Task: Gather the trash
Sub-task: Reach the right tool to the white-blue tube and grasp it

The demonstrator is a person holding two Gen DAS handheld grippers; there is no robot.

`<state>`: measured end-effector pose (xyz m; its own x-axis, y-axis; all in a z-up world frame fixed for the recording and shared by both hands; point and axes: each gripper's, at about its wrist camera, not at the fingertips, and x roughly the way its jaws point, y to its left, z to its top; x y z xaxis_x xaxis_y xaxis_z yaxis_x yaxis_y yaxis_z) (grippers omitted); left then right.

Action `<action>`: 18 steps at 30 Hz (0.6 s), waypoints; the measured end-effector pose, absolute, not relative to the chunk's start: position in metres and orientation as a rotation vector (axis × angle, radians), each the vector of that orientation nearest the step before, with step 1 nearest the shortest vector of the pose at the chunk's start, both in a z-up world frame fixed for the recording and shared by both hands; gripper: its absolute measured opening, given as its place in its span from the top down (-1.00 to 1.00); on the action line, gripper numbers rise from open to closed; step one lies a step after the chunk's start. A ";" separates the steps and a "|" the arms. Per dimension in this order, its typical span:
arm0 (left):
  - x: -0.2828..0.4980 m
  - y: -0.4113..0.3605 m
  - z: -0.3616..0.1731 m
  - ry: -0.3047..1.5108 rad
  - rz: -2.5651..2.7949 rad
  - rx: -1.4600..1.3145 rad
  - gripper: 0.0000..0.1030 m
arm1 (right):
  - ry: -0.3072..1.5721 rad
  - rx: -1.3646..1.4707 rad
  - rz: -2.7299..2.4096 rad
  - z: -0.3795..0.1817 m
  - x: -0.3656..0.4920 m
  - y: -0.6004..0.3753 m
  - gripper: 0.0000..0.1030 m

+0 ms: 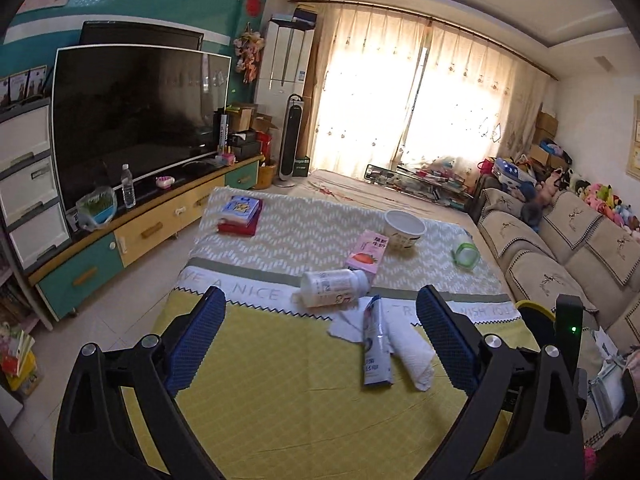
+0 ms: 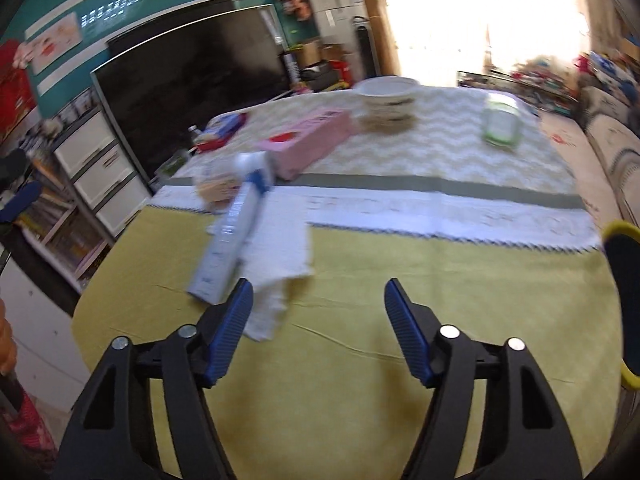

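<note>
My left tongs point(image 1: 322, 308) gape wide, empty, above the tube point(image 1: 375, 344) and tissue point(image 1: 412, 356) on the near yellow cloth point(image 1: 280, 380); only this view shows the sofa point(image 1: 560, 260). My right tongs point(image 2: 319, 300), half-spread, hold nothing; the tube lies left.

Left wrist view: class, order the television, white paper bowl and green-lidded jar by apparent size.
1. television
2. white paper bowl
3. green-lidded jar
The television stands farther away yet looks biggest, so its place is safe.
</note>
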<state>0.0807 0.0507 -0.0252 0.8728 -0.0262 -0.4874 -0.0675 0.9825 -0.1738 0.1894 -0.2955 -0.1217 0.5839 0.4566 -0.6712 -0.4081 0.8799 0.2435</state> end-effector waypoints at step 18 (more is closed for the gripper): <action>0.086 0.062 -0.053 0.547 0.012 -0.221 -0.84 | 0.913 -0.095 0.539 -0.141 0.221 -0.176 0.37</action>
<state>0.0864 0.0623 -0.0529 0.8547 -0.0473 -0.5169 -0.0702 0.9761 -0.2054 0.2212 -0.1757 -0.1409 0.4891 0.4037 -0.7731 -0.4824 0.8637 0.1458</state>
